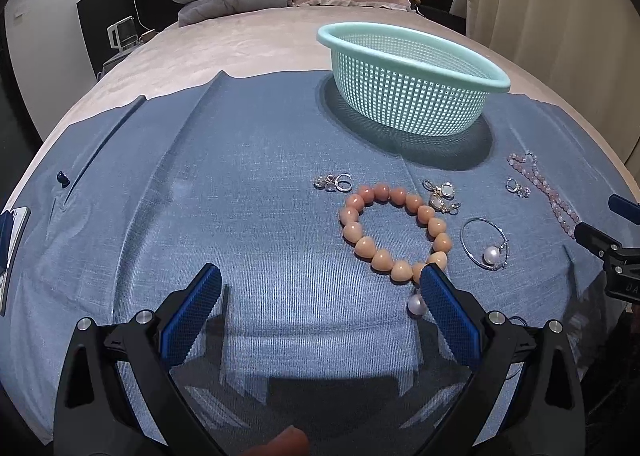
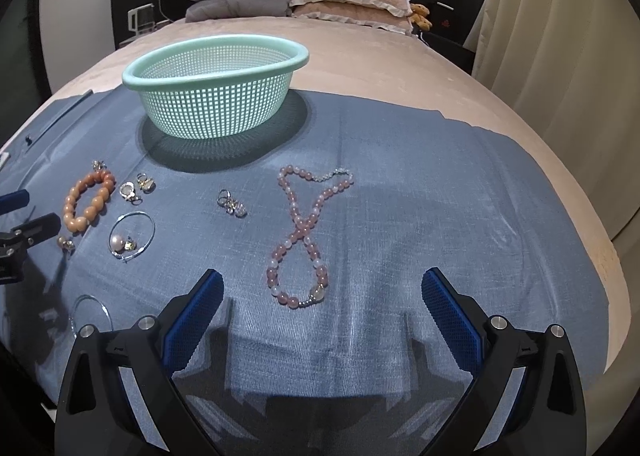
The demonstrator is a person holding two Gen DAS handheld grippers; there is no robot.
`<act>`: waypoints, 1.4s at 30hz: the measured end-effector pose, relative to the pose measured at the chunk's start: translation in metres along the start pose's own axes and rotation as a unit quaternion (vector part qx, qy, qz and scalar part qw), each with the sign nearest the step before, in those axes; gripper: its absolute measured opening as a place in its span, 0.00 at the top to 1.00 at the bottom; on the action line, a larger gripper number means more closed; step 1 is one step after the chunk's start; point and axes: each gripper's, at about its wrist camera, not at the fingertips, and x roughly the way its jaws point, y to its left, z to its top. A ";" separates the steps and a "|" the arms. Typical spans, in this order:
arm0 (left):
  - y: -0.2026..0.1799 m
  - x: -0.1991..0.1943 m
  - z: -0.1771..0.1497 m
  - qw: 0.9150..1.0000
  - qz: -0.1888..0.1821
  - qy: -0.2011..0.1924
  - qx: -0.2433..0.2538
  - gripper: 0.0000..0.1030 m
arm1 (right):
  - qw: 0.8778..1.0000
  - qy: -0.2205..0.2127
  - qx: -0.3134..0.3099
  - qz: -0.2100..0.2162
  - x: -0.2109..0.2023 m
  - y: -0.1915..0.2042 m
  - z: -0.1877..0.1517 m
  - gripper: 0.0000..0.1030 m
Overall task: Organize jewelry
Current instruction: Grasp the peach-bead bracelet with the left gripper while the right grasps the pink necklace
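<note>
Sorting seems unstarted: both the left gripper [image 1: 320, 282] and right gripper [image 2: 323, 286] gape empty, pink necklace [image 2: 301, 236] at twelve o'clock awaiting pickup for the basket [image 2: 216, 55]

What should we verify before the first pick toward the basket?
1. Left tool open, nothing held: ok.
2. Right tool open, nothing held: ok.
3. Mint-green perforated plastic basket upright on the blue cloth: ok.
4. Basket interior free of items: cannot tell, the wall hides the bottom.
5. Pink beaded necklace ahead of the right tool, apart from other pieces: ok.
6. Orange beaded bracelet clear for the left tool: not ok, the tool's right finger overlaps its near beads and a loose pearl piece lies beside it.
</note>
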 end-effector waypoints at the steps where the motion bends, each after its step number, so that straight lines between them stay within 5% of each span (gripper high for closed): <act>1: 0.001 0.002 0.002 1.000 0.000 0.001 -0.001 0.06 | 1.000 0.001 0.001 0.001 0.002 0.000 0.001 0.08; 18: -0.005 0.044 0.023 1.000 0.001 0.018 0.026 0.04 | 0.997 0.034 0.052 0.043 0.057 -0.008 0.018 0.06; 26: -0.005 0.049 0.024 0.999 0.003 0.028 0.025 0.04 | 0.998 0.005 0.045 0.047 0.056 -0.005 0.009 0.07; 28: -0.005 0.048 0.025 0.999 -0.003 0.029 0.026 0.11 | 0.998 0.004 0.037 0.045 0.053 -0.003 0.007 0.10; 30: -0.008 0.045 0.025 0.999 -0.009 0.026 0.037 0.26 | 0.999 0.000 0.019 0.050 0.047 0.003 0.006 0.24; 32: -0.014 0.040 0.024 0.998 -0.019 0.024 0.053 0.45 | 0.998 -0.004 0.007 0.065 0.041 0.009 0.003 0.60; 33: -0.017 0.039 0.024 0.998 -0.024 0.025 0.060 0.59 | 0.997 -0.004 0.008 0.072 0.040 0.008 0.003 0.64; 35: -0.021 0.037 0.022 0.997 -0.033 0.028 0.066 0.80 | 0.995 0.001 0.014 0.102 0.039 0.005 0.002 0.91; 36: -0.022 0.036 0.022 0.997 -0.040 0.031 0.066 0.89 | 0.993 0.005 0.024 0.118 0.038 0.003 0.002 0.93; 42: -0.014 0.028 0.021 0.996 -0.058 0.042 0.046 0.89 | 0.986 0.010 0.034 0.160 0.022 0.001 0.002 0.94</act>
